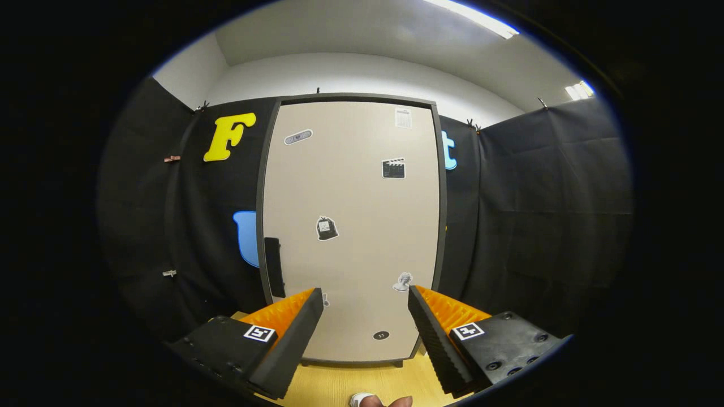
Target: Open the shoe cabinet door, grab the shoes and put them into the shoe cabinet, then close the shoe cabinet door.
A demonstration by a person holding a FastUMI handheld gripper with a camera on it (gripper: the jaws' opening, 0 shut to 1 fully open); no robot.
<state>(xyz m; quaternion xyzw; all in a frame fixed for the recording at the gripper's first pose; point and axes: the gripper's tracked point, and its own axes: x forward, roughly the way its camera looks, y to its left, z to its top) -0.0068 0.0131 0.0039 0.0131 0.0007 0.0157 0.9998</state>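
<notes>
**Shoe cabinet stands shut ahead of spread fingers**

Shoe cabinet point(350, 226) stands upright at the far side of the booth, against the black cloth wall point(537, 215), its base resting on a pale wooden floor point(339, 384). Its single beige door point(362, 254) sits flush inside a dark grey frame, fully closed, so whatever the cabinet holds cannot be seen.

Going from left to right across the door: a dark vertical handle point(274, 267) lies along the left edge, at mid-low height. Near the top left is a small oval sticker point(298, 137). Toward the middle is a dark, bag-shaped sticker point(326, 228). Further right are a clapperboard sticker point(393, 168), a pale label point(403, 117) near the top and a small grey bust sticker point(403, 281) lower down. A dark round spot point(381, 335) sits near the door's bottom edge.

The gripper point(365, 299) is held near, pointing at the lower half of the door. Its jaws are spread wide, with a broad gap between the fingertips, and nothing lies between them. They hold nothing and touch nothing; the door is beyond the tips, apart from them. The left finger's tip point(314, 302) lies just right of and below the handle. Each finger body carries a square marker.

At the very near edge, between the fingers, part of a person's shoe and fingers point(379, 401) shows over the floor.
</notes>
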